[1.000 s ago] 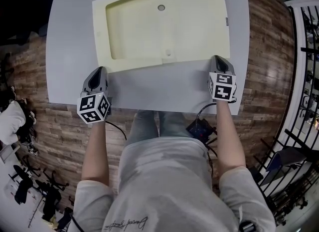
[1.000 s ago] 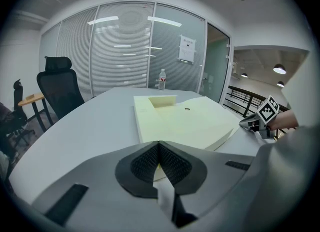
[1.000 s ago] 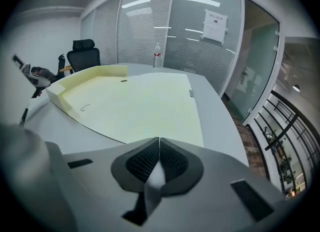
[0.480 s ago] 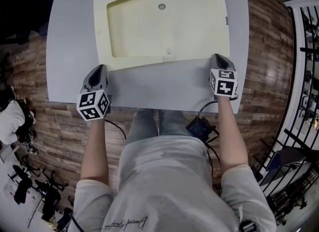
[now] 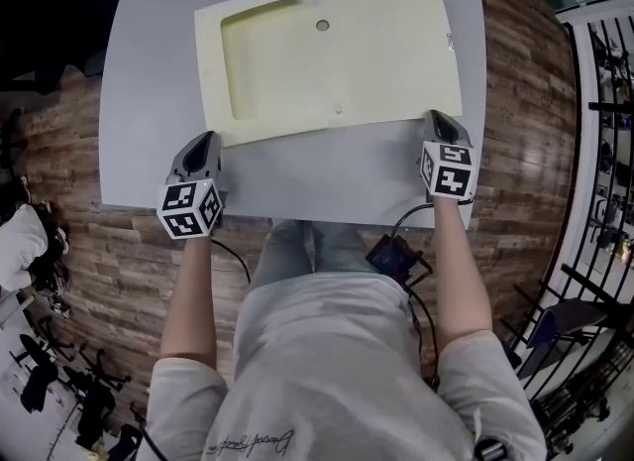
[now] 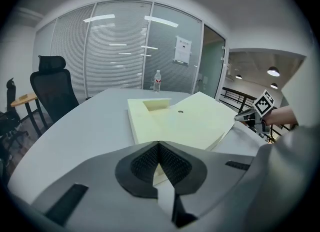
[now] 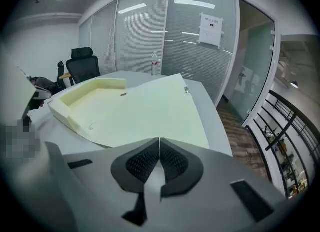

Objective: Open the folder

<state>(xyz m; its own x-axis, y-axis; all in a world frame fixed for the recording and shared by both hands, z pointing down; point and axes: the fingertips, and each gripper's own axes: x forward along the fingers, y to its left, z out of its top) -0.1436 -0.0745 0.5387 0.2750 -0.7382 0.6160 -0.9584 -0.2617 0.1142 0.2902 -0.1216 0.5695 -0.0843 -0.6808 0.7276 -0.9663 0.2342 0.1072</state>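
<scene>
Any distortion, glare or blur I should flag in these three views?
Head view: fisheye curves the edges of the grey table; light is even and the pale yellow rectangular folder is sharp, without glare. Left gripper view: dark round vignette, with bright light streaks on the glass partition. Right gripper view: same vignette and streaks, plus an overlaid mosaic patch at the left edge.

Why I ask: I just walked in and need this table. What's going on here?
A person at a grey table holds a gripper in each hand and works on a pale yellow folder lying on it. The right gripper is shut on the folder's near right corner, and that corner sits a little off the table. The left gripper has its jaws together at the near left corner; whether it pinches the folder is unclear. The folder is barely open yet.
</scene>
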